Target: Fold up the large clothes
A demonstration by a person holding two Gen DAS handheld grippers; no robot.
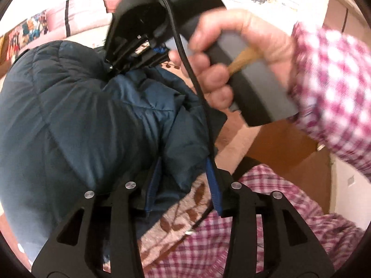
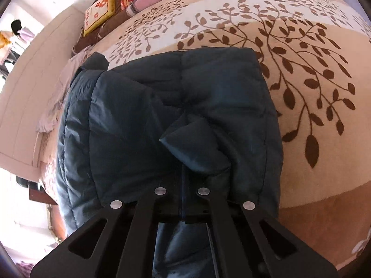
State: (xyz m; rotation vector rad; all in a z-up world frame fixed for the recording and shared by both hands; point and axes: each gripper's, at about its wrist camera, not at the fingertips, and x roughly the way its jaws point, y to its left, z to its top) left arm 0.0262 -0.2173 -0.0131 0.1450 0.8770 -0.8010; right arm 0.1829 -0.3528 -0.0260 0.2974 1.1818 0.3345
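A dark blue puffy jacket (image 2: 185, 88) lies folded on the bed, and its bulk fills the left of the left wrist view (image 1: 76, 115). My right gripper (image 2: 183, 173) is shut, pinching a raised fold of the jacket near its front edge. From the left wrist view, a hand (image 1: 231, 53) holds that right gripper (image 1: 120, 67) with its tips down on the jacket. My left gripper (image 1: 183, 185) stands partly open at the jacket's near edge. Loose fabric lies between its blue pads (image 1: 214, 190).
The bed is covered by a beige blanket with brown leaf branches (image 2: 301, 69). Cushions (image 2: 99, 16) and pink bedding sit at its far end, and a pale cloth (image 2: 53, 106) lies at the left edge. A black cable (image 1: 199, 92) hangs down to a plaid shirt (image 1: 243, 236).
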